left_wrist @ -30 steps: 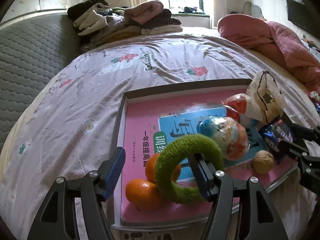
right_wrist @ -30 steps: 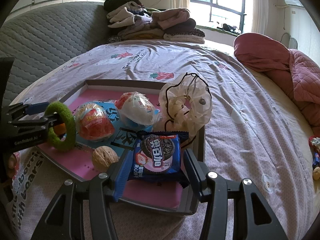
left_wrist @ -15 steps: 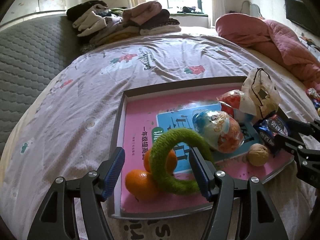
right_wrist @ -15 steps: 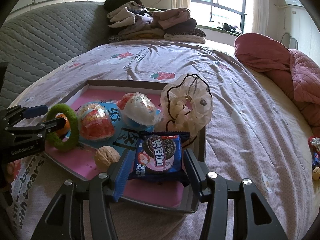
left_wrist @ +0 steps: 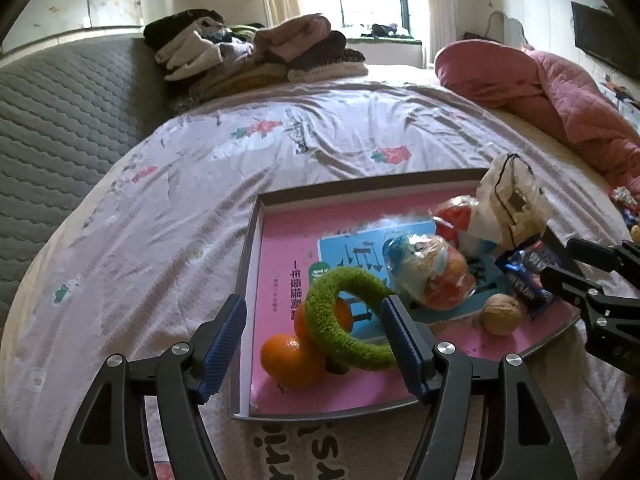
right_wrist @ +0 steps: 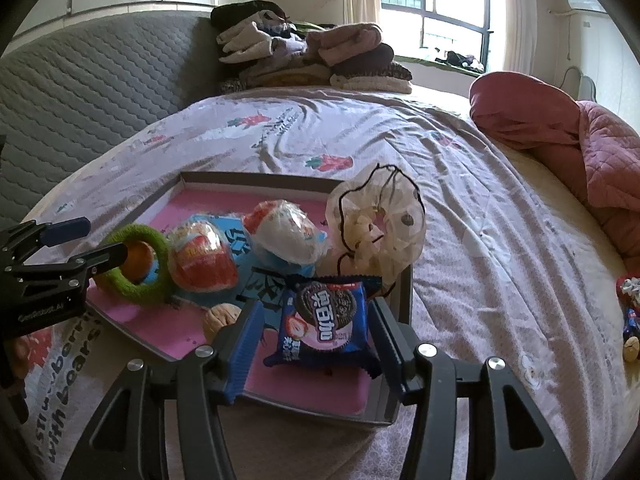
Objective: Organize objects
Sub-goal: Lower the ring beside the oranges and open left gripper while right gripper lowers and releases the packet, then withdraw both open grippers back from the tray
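A grey tray (left_wrist: pixel 248 264) with a pink book in it lies on the bed. In it are two oranges (left_wrist: pixel 292 360), a green fuzzy ring (left_wrist: pixel 344 320), two wrapped egg toys (left_wrist: pixel 432 276), a walnut (left_wrist: pixel 502 314), a sheer scrunchie (left_wrist: pixel 512 208) and a blue cookie packet (right_wrist: pixel 324 322). My left gripper (left_wrist: pixel 312 344) is open, its fingers wide apart; the ring leans on the oranges by the right finger. My right gripper (right_wrist: pixel 316 350) is open, fingers either side of the cookie packet, which rests in the tray.
A pile of folded clothes (left_wrist: pixel 256 52) sits at the head of the bed against a grey quilted headboard (left_wrist: pixel 60 120). A pink quilt (left_wrist: pixel 540 92) lies at the right. Small items (right_wrist: pixel 630 320) lie on the sheet at the far right.
The left gripper has drawn back from the ring, which settled lower against the oranges. The right gripper has also pulled back slightly; the cookie packet sits flatter in the tray.
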Demonstrator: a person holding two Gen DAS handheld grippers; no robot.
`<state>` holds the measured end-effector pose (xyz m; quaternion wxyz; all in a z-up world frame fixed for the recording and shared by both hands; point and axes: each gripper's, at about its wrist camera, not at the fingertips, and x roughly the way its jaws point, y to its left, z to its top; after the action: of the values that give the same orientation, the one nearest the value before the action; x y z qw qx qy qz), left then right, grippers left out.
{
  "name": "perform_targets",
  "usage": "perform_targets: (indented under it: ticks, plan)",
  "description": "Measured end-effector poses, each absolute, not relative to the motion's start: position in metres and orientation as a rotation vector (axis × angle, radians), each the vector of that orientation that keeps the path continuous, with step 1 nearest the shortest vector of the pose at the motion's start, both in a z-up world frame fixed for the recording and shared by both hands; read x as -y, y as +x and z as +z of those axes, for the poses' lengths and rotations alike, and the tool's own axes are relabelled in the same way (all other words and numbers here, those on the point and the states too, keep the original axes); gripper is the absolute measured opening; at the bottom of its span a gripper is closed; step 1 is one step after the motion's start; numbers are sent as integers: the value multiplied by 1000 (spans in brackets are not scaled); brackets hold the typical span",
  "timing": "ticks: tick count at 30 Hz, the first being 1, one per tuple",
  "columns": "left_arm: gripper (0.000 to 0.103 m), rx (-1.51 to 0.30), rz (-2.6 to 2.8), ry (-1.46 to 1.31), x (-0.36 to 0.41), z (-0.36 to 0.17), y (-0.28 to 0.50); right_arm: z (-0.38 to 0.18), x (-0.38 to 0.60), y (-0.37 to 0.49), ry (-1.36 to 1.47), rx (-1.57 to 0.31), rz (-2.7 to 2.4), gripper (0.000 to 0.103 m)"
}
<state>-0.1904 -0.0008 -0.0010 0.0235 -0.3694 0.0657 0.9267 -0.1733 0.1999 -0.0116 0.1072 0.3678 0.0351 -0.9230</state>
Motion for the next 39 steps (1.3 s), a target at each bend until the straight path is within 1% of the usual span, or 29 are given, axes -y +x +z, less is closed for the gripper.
perform_targets:
  ticks: [8,16,23,39]
  plan:
    - [73,-199,2890,-1097,-4,13,-180,5,-197,-166,1023,-92,-2723,55]
    - [73,-189,2929,-1033,-5,29,-169,25,-192,-152,933,-122,-2749,55]
    - [74,-181,2965,-957,-7,45,-157,39,-183,-140,845,-193,-2773,57]
    - [77,-155,2986,-862,-15,69,-128,66,-185,-117,745,-131,-2793,63]
